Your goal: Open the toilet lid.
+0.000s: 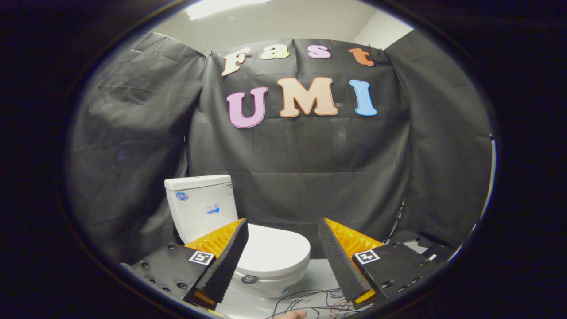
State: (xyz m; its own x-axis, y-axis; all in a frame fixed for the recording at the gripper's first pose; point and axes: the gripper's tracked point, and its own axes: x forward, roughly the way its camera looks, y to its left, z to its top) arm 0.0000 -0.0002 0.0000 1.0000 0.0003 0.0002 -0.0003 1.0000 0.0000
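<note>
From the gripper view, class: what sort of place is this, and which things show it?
Probably a mock bathroom in a recording booth: a white toilet with its lid down, black cloth walls, loose wires on the floor. The tool is open, short of the toilet.

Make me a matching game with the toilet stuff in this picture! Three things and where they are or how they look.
Things:
1. lid
2. tank
3. wires

States:
A. tangled on the floor, below the open gripper
B. shut flat, partly between the fingers
C. upright behind the bowl, beyond the left finger

Pairs: 1-B, 2-C, 3-A
</note>
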